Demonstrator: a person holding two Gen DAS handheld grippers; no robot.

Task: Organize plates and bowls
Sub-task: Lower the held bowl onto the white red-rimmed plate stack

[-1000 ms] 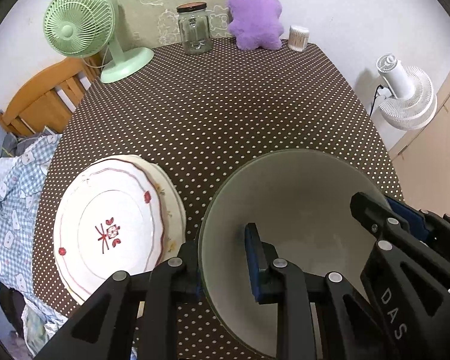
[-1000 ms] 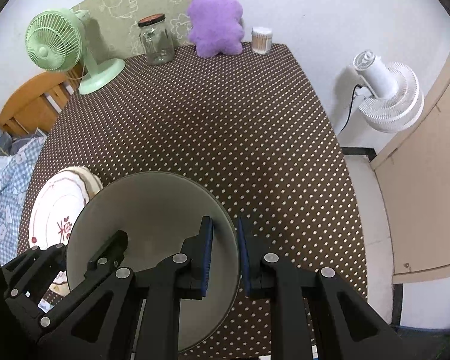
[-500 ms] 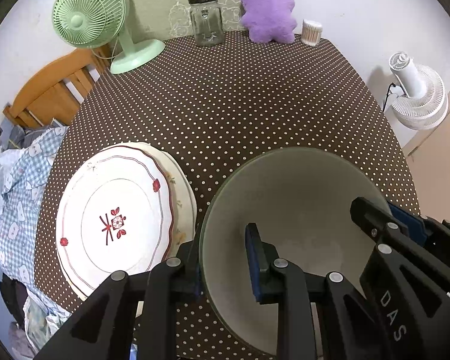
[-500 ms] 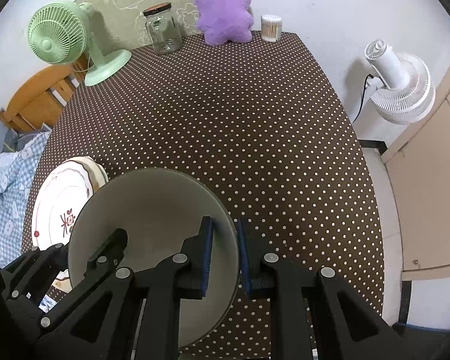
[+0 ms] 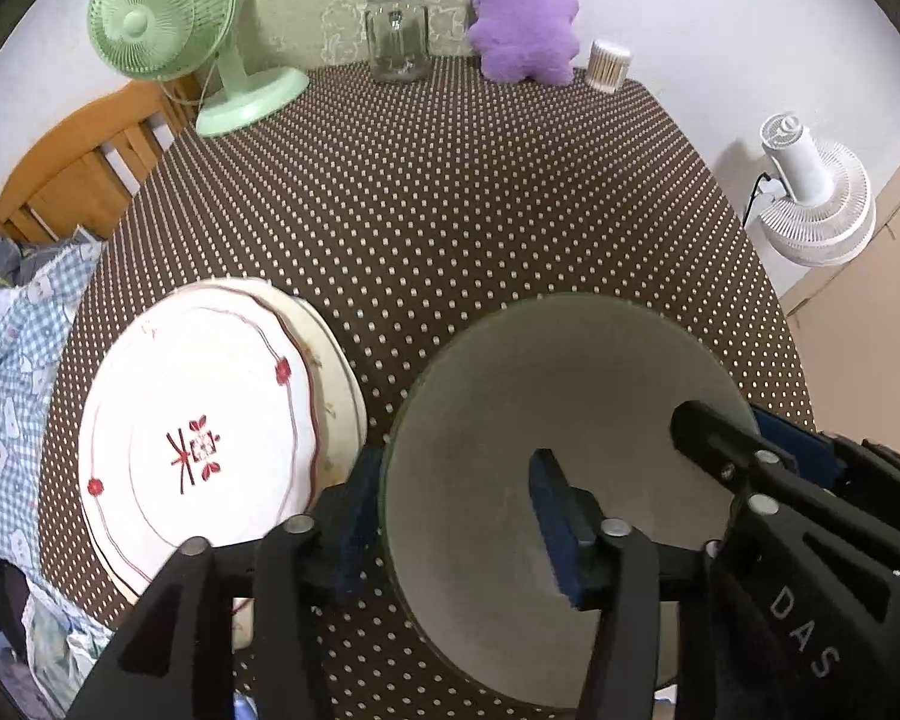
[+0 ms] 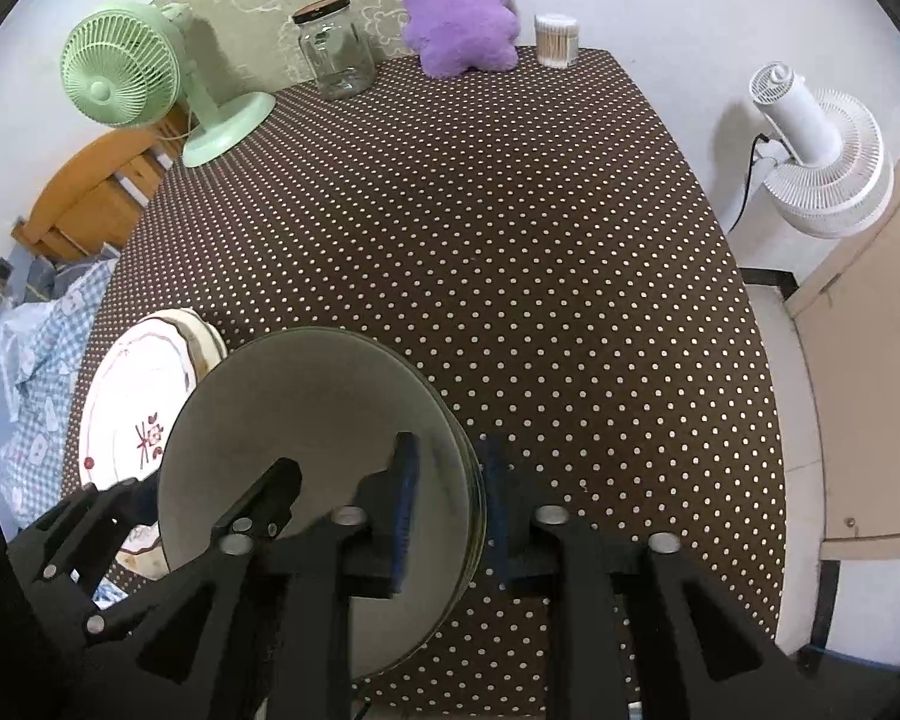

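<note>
Both fingers just opened off the grey bowl (image 5: pixel 570 420) rim; plates (image 5: pixel 210 438) sit beside it.

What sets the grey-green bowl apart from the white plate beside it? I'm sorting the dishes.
The bowl is plain grey-green and deep; the white plate is shallow, with a red rim line and a red motif. The bowl sits alone between both grippers' jaws; the plate lies on another plate, untouched. Both are round and rest on the dotted tablecloth.

A bowl (image 5: pixel 570 420) is set near the table's (image 5: pixel 450 210) front edge, with stacked plates (image 5: pixel 210 420) just left of it. Along the far edge, a fan (image 5: pixel 168 18), jar (image 5: pixel 397 30) and plush toy (image 5: pixel 522 18) are ranged left to right.
</note>
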